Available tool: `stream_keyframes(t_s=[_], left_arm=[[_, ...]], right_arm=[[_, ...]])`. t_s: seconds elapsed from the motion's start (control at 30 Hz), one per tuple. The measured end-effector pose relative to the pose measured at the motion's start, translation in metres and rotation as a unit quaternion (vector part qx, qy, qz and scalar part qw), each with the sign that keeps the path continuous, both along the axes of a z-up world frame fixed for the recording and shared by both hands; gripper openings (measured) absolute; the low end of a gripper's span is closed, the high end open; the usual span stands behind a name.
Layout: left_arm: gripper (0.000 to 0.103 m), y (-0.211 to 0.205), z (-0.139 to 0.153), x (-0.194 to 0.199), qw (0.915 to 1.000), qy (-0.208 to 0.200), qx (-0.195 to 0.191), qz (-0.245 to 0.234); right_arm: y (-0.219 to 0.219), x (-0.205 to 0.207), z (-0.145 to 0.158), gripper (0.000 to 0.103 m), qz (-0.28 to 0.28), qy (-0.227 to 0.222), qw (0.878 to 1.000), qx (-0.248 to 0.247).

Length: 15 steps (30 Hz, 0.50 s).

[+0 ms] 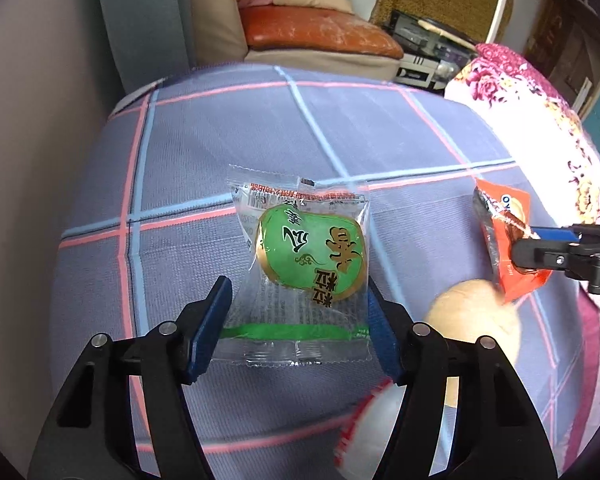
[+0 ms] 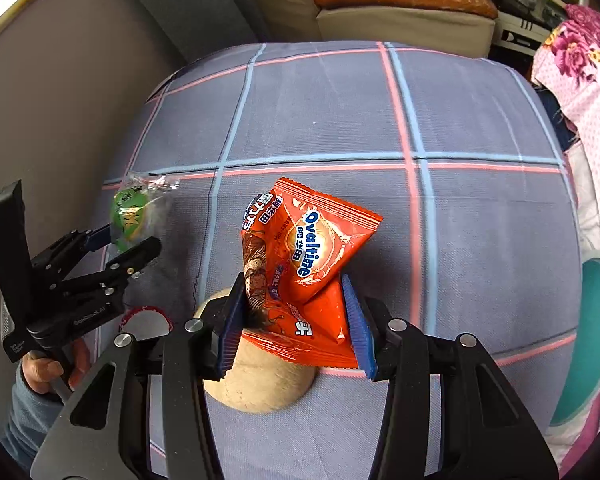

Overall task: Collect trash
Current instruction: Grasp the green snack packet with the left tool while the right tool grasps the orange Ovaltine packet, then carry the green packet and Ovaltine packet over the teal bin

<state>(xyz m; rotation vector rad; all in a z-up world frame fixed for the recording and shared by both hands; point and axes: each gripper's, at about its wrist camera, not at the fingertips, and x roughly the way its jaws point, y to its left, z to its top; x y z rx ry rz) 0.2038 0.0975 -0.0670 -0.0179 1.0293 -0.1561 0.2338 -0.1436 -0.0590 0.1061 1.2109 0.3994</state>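
The green wrapper point(image 1: 300, 256), light crinkly slippery film, sits between the left tongs point(image 1: 296, 328), its edges at the pads; whether they pinch it cannot be told. The right tongs point(image 2: 292, 320) are clamped on the orange packet point(image 2: 304, 264) above the bed point(image 2: 460, 120).

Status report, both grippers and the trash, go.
Right gripper shut on orange Ovaltine wrapper. Left gripper around clear green-label wrapper. Nothing blocking.

Bright daylight; fisheye-warped dark corners; slight motion blur.
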Motion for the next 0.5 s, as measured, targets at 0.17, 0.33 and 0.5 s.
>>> stream_keyframes(t_s=[0.17, 0.33, 0.5], left_arm=[[0.066, -0.018, 0.022, -0.016, 0.9998, -0.014, -0.012, -0.012], [0.066, -0.051, 0.036, -0.031, 0.999, -0.02, -0.017, -0.036], [0.066, -0.092, 0.045, -0.042, 0.9973, -0.02, -0.021, -0.068]], right_arm=[[-0.029, -0.019, 0.009, 0.044, -0.028, -0.013, 1.0, 0.005], [-0.062, -0.039, 0.017, 0.044, -0.053, -0.024, 0.998, 0.016], [-0.097, -0.058, 0.025, 0.045, -0.078, -0.035, 0.996, 0.028]])
